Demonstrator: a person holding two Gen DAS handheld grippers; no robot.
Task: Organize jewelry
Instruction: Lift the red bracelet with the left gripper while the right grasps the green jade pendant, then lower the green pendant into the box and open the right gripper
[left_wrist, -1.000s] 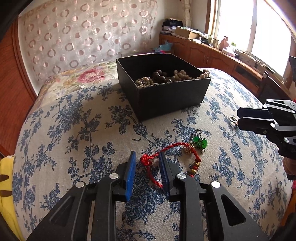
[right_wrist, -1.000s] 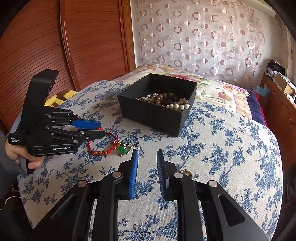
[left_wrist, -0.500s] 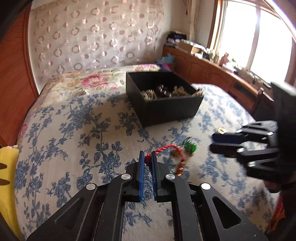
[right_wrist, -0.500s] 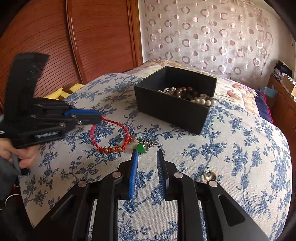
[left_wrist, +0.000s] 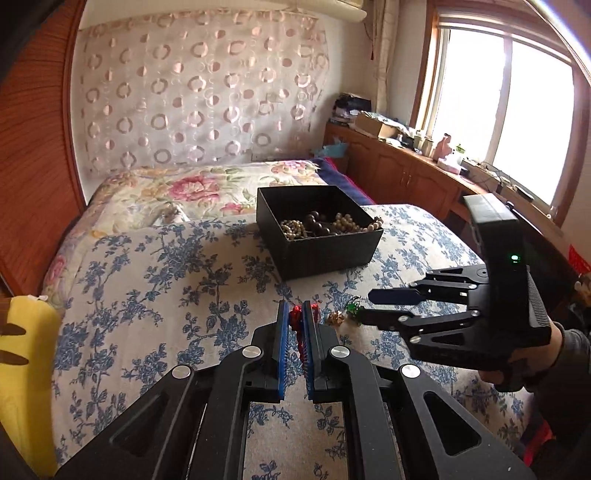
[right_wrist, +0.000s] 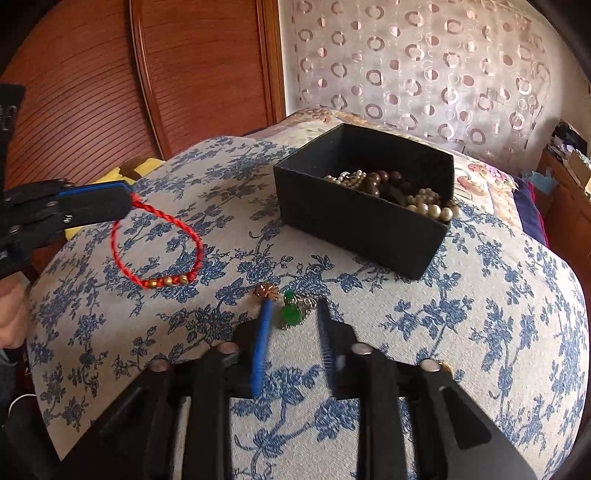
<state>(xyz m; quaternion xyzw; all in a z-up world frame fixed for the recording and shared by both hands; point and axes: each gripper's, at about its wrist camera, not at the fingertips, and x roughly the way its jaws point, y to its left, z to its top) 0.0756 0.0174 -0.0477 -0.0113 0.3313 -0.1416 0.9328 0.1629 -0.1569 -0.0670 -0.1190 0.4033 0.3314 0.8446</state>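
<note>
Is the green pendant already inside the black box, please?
No, the green pendant lies on the bedspread between the open right tongs, in front of the black box.

left tool (left_wrist: 298, 319) pinched nearly closed, right tool (right_wrist: 293, 319) spread apart, both reaching forward.

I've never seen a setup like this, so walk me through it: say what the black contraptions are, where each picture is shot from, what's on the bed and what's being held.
Each black contraption is a hand-held two-finger gripper with a camera looking along its fingers.

Left camera view: the left gripper is shut on the red cord bracelet; the right gripper comes in from the side.

Right camera view: the right gripper is open around a green pendant, with a gold flower charm beside it.

A black box on the flowered bedspread holds pearl and brown bead strings.
</note>
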